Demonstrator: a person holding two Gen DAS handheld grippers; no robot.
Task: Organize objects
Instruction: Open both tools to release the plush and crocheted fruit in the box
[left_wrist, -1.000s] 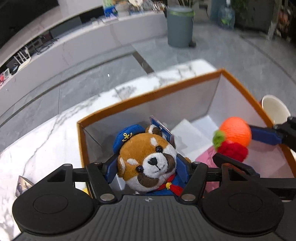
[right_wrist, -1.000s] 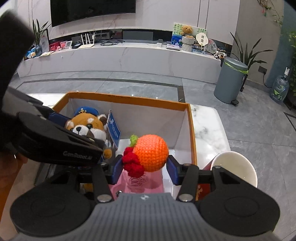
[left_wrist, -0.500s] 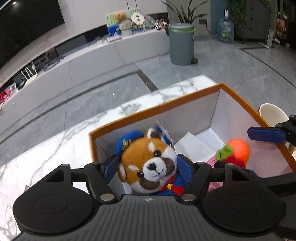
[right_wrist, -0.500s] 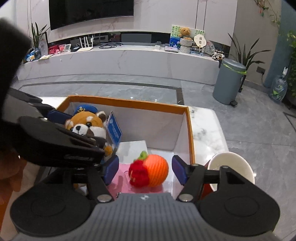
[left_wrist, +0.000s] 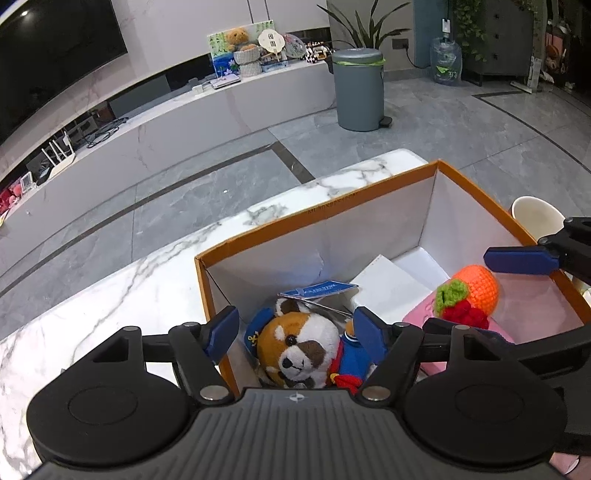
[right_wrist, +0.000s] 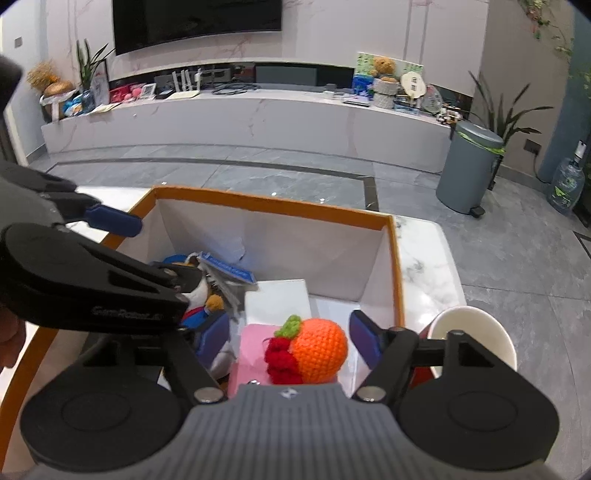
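Observation:
An orange-rimmed cardboard box (left_wrist: 369, 201) with white inner walls stands on a marble table. A red panda plush (left_wrist: 299, 347) in a blue sailor suit lies in its left part, with a blue tag (left_wrist: 321, 290) behind it. My left gripper (left_wrist: 297, 332) is open above the plush, jaws apart on either side. A crocheted orange ball with red berries (right_wrist: 314, 350) rests on a pink item (right_wrist: 247, 354) in the box; it also shows in the left wrist view (left_wrist: 469, 295). My right gripper (right_wrist: 291, 336) is open and empty above the ball.
A white cup (right_wrist: 476, 336) stands on the table just right of the box. White flat boxes (right_wrist: 277, 299) lie on the box floor. Beyond the table is grey floor, a grey bin (right_wrist: 469, 170) and a long white counter (right_wrist: 240, 122).
Both grippers opened and rose. The plush dropped from my left gripper into the box and tipped over. The orange ball dropped from my right gripper onto the pink item.

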